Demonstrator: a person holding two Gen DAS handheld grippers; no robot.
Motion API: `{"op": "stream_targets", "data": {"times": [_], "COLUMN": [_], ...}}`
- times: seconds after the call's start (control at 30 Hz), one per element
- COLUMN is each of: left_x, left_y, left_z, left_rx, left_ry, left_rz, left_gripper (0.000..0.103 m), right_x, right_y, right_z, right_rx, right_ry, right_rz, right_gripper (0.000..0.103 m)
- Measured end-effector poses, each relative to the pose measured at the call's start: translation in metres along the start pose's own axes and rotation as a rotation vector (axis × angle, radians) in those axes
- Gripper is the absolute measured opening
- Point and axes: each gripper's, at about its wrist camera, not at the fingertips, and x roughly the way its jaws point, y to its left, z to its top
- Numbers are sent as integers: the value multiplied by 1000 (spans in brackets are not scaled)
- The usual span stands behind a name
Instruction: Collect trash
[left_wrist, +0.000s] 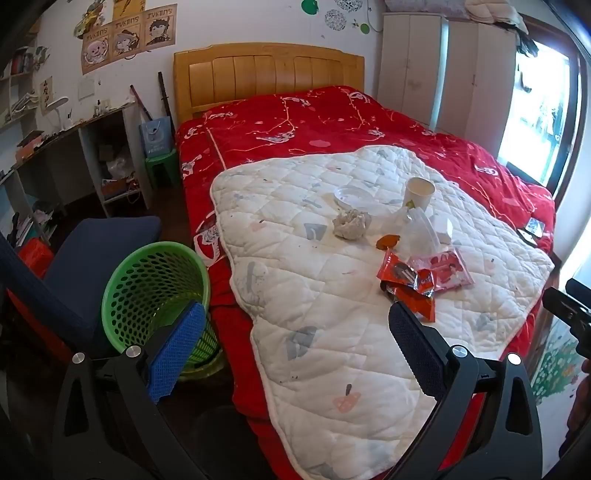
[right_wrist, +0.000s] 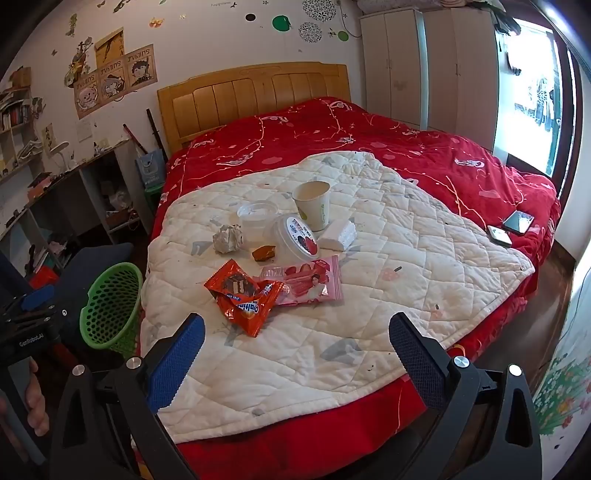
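On the white quilted pad (right_wrist: 369, 258) spread over the red bedcover (right_wrist: 406, 147), the trash is grouped near the middle: an orange snack wrapper (right_wrist: 242, 295) overlapped by a pink wrapper (right_wrist: 308, 282) printed with a figure, a crumpled paper ball (right_wrist: 227, 239), a small brown scrap (right_wrist: 263, 253), a folded white tissue pack (right_wrist: 338, 234), and three containers. A paper cup (right_wrist: 313, 205) is stood upright and seen empty inside; a clear plastic tub (right_wrist: 256, 218) is open with nothing visible in it; a round lidded tub (right_wrist: 297, 240) is tilted on its side, its label unreadable. Lettering on the orange wrapper is partly shown, not legible in full.

Beside the bed, a green perforated basket (left_wrist: 155, 291) is placed on the floor against a blue chair (left_wrist: 96, 266); its inside is seen best from the left wrist, with no contents visible. Two phones (right_wrist: 517, 221) at the bed's far edge are shown clearly only in the right wrist view.

Both grippers are held wide and empty: left gripper (left_wrist: 295, 332) above the pad's near corner, right gripper (right_wrist: 295, 343) short of the wrappers. "GenRobot.AI" is read on the left tool in the right view.
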Motion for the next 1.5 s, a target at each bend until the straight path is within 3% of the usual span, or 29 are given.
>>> {"op": "stream_targets", "data": {"times": [0.83, 1.5], "left_x": [6, 25], "left_y": [6, 4], "left_z": [-6, 10], "left_rx": [2, -25], "left_ry": [-1, -8], "left_rz": [3, -5], "left_gripper": [98, 98], "right_x": [3, 25], "right_y": [0, -1], "right_z": [-2, 8], "right_rx": [-3, -27], "right_ry": [7, 26], "right_rz": [-1, -2], "right_gripper": [97, 97]}}
